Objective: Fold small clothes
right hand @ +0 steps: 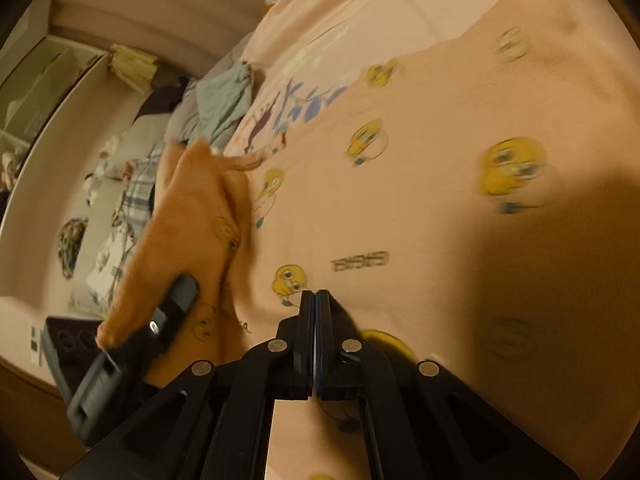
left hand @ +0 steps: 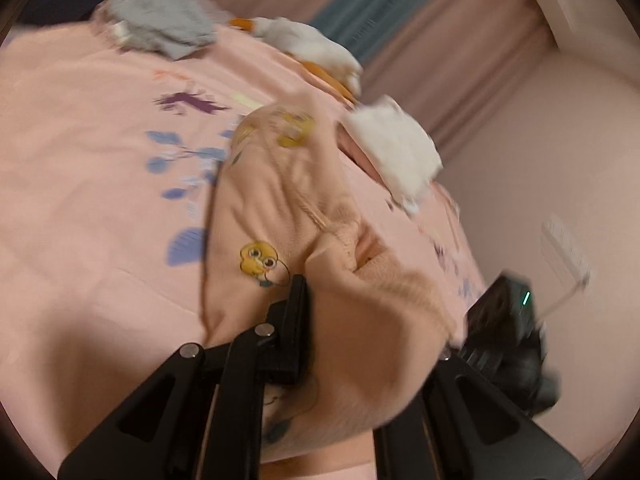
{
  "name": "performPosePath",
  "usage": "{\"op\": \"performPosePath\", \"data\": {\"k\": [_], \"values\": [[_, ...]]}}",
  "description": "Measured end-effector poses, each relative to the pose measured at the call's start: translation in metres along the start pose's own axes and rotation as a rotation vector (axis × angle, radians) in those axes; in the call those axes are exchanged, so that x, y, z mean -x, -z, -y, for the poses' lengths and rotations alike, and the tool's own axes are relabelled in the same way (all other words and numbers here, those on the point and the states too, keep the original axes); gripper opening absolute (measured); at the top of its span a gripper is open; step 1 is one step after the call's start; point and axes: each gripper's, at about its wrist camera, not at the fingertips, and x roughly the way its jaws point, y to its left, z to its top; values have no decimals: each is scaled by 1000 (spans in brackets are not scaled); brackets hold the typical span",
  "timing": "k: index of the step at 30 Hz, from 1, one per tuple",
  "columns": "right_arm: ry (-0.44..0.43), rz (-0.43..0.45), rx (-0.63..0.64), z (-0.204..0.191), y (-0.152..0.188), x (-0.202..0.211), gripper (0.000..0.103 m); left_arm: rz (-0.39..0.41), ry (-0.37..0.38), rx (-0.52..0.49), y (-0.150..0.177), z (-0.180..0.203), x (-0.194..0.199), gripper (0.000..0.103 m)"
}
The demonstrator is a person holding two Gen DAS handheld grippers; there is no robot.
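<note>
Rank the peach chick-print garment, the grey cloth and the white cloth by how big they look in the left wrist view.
1. peach chick-print garment, by far the largest, though it hangs closest to the camera.
2. and 3. grey cloth and white cloth: these look about alike; the grey one lies farther off, so I won't rank them.

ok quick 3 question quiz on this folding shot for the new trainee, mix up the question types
1. True or false: the right gripper is shut on the peach garment with yellow chicks.
2. Which lies farther up the pink bedsheet? A) grey garment B) red towel C) blue jeans
3. Fill in: the left gripper has pinched a fold of the garment and holds it ____ the bed.

Key: 1 true; 2 A; 3 above
</note>
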Motion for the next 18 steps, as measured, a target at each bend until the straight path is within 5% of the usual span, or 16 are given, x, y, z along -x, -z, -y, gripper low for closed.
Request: {"op": "performPosePath", "data": {"k": [3,5,7,11,13,18], "values": [[-35,122,-103,21,-7,45,1,-68,51,12,11,6,-9,7],[-37,227,-124,30,-6,75,23,-103,65,41,15,7,-11,16],[-92,245,-142,33,-5,83,56,-116,78,20,15,14,-8,32],[-192,176,-151,27,-3,69,58,-107,93,-33,9,31,17,71],[-147,128,-133,13,0,54,58,-58,62,-72,4,38,37,75],[-139,-8,-62,-11,4,20,60,13,-178,-239,-7,44,61,89]]}}
